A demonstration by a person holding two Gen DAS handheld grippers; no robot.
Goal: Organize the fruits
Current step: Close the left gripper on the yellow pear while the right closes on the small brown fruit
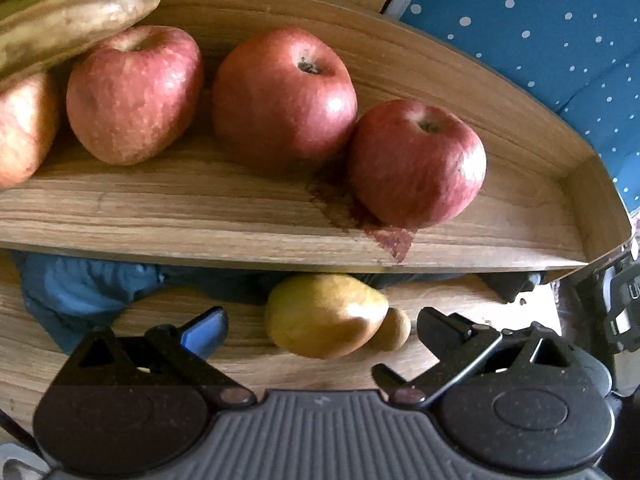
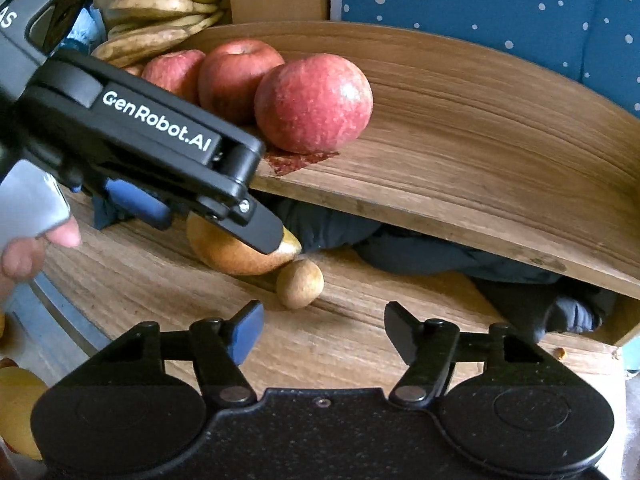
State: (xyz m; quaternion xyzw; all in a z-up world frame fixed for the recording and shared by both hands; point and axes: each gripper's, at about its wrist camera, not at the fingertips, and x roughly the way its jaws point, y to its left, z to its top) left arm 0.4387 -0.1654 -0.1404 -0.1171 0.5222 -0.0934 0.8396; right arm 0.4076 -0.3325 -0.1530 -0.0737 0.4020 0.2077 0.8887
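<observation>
A yellow pear-like fruit [image 1: 324,316] lies on the lower wooden surface [image 2: 320,344], with a small brown round fruit [image 2: 299,283] touching its side. My left gripper [image 1: 320,320] is open and straddles the yellow fruit; its blue pad [image 1: 204,328] stands clear of the skin. In the right wrist view the left gripper [image 2: 208,224] leans down over that fruit [image 2: 228,256], its black finger resting along it. My right gripper [image 2: 324,328] is open and empty, just short of the small brown fruit. Several red apples [image 1: 284,96] sit in the raised wooden tray [image 1: 400,60].
Browned bananas [image 2: 160,8] are heaped at the tray's far left. Dark blue cloth [image 2: 420,256] is bunched under the tray. A blue dotted fabric [image 1: 540,20] lies behind. A person's fingers [image 2: 24,252] hold the left gripper. More yellow fruit [image 2: 16,408] shows at the lower left.
</observation>
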